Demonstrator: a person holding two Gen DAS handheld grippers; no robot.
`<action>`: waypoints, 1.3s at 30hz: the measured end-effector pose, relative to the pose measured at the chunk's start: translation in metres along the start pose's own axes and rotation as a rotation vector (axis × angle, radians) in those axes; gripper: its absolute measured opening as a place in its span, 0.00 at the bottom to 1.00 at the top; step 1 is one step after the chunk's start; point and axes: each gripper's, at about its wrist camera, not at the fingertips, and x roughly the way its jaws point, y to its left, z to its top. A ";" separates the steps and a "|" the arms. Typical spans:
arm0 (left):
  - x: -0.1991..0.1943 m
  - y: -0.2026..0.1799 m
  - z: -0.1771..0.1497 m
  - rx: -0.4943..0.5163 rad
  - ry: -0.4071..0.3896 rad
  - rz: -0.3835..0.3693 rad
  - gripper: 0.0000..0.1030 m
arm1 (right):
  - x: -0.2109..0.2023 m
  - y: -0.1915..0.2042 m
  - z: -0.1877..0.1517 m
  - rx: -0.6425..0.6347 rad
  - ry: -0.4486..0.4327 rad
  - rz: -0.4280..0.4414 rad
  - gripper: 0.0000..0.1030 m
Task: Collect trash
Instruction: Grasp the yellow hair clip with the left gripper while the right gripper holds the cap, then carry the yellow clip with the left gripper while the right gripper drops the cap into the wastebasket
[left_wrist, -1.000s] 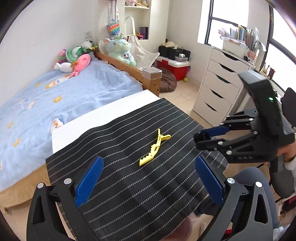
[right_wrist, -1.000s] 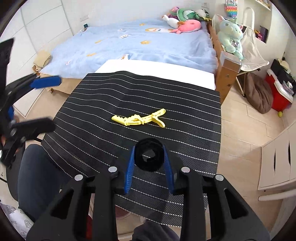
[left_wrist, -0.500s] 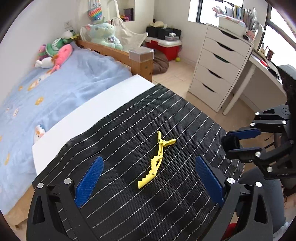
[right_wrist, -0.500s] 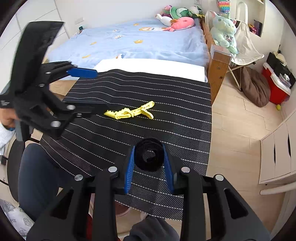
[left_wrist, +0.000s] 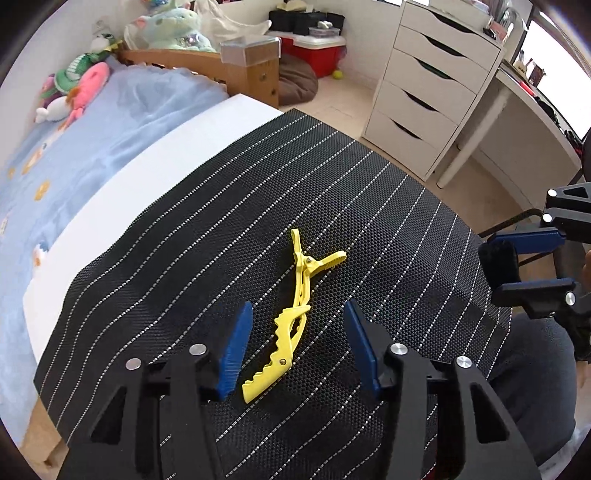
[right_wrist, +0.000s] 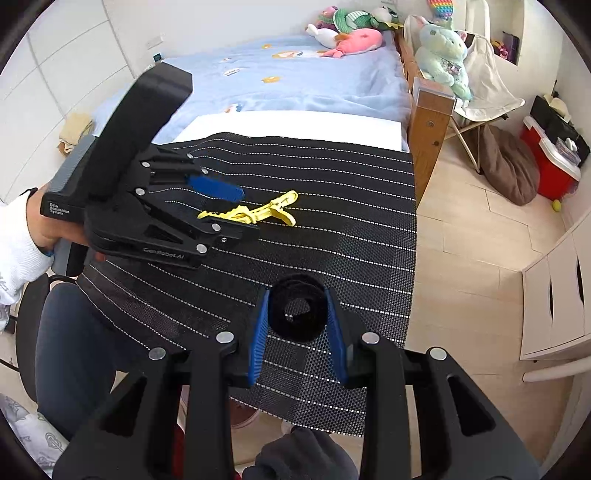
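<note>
Left gripper (left_wrist: 297, 338) lowered over clip (left_wrist: 291, 317), striped mat (left_wrist: 184, 266), bed (left_wrist: 92, 122)

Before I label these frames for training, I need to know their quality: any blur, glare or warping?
Left wrist view: sharp on the yellow clip, fisheye bends the drawer unit, window corner blown out. Right wrist view: evenly daylit, the black roll crisp between the pads, bed curved, dark vignette at the corners.

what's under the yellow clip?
The yellow clip lies flat on the black striped mat. The mat covers a white board whose far strip shows. What sits beneath the mat directly under the clip is hidden.
</note>
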 end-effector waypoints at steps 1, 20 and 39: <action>0.002 0.000 0.000 0.001 0.002 -0.003 0.46 | 0.000 0.000 -0.001 0.000 0.000 0.001 0.29; -0.026 -0.004 -0.013 -0.043 -0.071 0.041 0.18 | -0.004 0.008 0.003 -0.017 -0.029 0.017 0.29; -0.130 -0.030 -0.093 -0.135 -0.248 0.091 0.18 | -0.056 0.069 -0.008 -0.130 -0.117 0.015 0.29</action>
